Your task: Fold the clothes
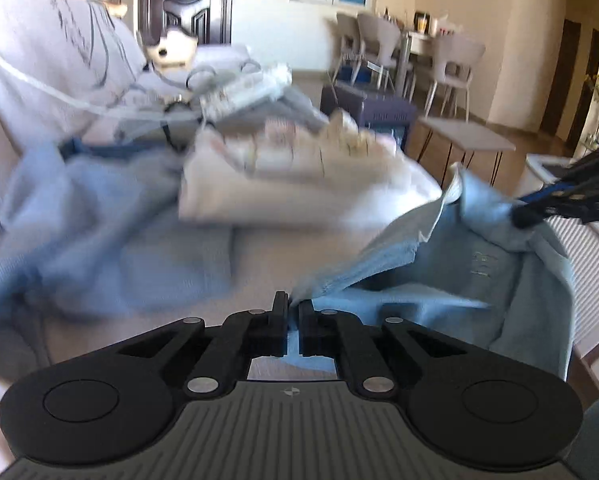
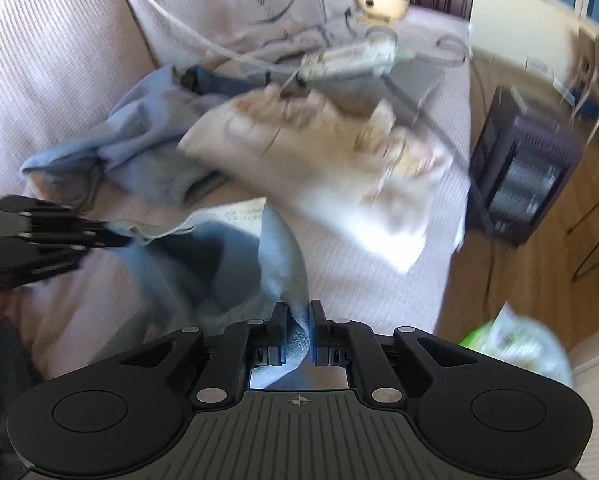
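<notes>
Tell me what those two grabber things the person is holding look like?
Both look alike. The left gripper and the right gripper are matte black, each with two flat fingers on jointed bars joined by silver rivets. Behind sit two big round black discs and a grey ribbed plate with a small crosshair mark. No sleeves clearly show.

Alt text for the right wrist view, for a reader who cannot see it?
The right gripper is shut on a fold of a light blue garment above a pale ribbed sofa. At the left edge, the left gripper pinches another part of it. A folded white printed garment lies behind, blurred.
</notes>
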A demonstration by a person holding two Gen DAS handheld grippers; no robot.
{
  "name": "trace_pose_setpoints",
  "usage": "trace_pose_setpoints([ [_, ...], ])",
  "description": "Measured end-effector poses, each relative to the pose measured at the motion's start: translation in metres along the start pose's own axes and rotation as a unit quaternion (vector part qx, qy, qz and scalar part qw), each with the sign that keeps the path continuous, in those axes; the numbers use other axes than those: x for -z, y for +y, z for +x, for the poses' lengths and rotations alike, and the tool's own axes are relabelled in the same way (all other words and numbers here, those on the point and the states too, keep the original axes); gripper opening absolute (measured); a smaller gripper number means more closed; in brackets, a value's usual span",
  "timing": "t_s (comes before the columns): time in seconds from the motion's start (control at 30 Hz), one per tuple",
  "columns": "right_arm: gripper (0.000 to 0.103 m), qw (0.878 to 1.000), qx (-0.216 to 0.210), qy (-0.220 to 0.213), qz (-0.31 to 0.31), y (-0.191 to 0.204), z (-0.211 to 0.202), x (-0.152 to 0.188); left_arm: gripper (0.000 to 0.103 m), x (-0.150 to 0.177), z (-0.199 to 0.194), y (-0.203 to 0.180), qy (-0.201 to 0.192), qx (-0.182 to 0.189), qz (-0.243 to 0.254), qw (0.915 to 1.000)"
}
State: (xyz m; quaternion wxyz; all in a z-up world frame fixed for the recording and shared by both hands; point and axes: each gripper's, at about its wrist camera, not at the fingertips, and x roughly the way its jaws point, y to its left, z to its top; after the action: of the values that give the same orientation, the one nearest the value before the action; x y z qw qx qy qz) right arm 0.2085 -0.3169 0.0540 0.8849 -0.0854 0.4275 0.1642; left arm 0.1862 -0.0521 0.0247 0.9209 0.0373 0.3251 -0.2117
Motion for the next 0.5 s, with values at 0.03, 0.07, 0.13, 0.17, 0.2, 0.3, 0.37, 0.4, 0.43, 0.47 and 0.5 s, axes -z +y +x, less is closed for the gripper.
trace_pose_setpoints([
  [0.03,0.01,1.0,0.009,-0.008,-0.007,-0.002,0.001,-0.008,0.003,-0.008,-0.006,0.002,-0.006,0.003,-0.002,1.0],
  [0.07,0.01,1.0,0.014,-0.019,-0.013,-0.004,0.002,-0.018,0.003,-0.019,-0.014,0.004,-0.013,0.0,-0.005,0.9999],
  [0.13,0.01,0.999,0.023,-0.04,-0.025,-0.008,0.004,-0.038,0.002,-0.035,-0.032,0.009,-0.031,-0.007,-0.01,0.9995],
  [0.17,0.01,0.998,0.023,-0.049,-0.031,-0.009,0.005,-0.048,0.002,-0.044,-0.036,0.014,-0.037,-0.017,-0.01,0.9991],
  [0.2,0.01,0.997,0.024,-0.059,-0.038,-0.01,0.007,-0.057,0.002,-0.053,-0.04,0.018,-0.043,-0.026,-0.01,0.9987],
  [0.3,0.008,0.994,0.035,-0.083,-0.058,-0.011,0.021,-0.084,0.002,-0.074,-0.035,0.031,-0.047,-0.051,-0.006,0.9976],
  [0.37,0.008,0.992,0.055,-0.091,-0.066,-0.014,0.041,-0.101,0.002,-0.081,-0.011,0.039,-0.031,-0.063,0.002,0.9976],
  [0.4,0.008,0.992,0.068,-0.089,-0.063,-0.018,0.053,-0.108,0.002,-0.081,0.005,0.041,-0.021,-0.068,0.006,0.9975],
  [0.43,0.007,0.991,0.079,-0.086,-0.06,-0.021,0.064,-0.114,0.002,-0.079,0.017,0.043,-0.016,-0.063,0.012,0.9978],
  [0.47,0.007,0.991,0.09,-0.084,-0.056,-0.025,0.075,-0.119,0.002,-0.075,0.026,0.047,-0.008,-0.064,0.012,0.9979],
  [0.5,0.007,0.992,0.093,-0.077,-0.046,-0.03,0.085,-0.122,0.002,-0.072,0.033,0.053,0.006,-0.074,-0.001,0.9972],
])
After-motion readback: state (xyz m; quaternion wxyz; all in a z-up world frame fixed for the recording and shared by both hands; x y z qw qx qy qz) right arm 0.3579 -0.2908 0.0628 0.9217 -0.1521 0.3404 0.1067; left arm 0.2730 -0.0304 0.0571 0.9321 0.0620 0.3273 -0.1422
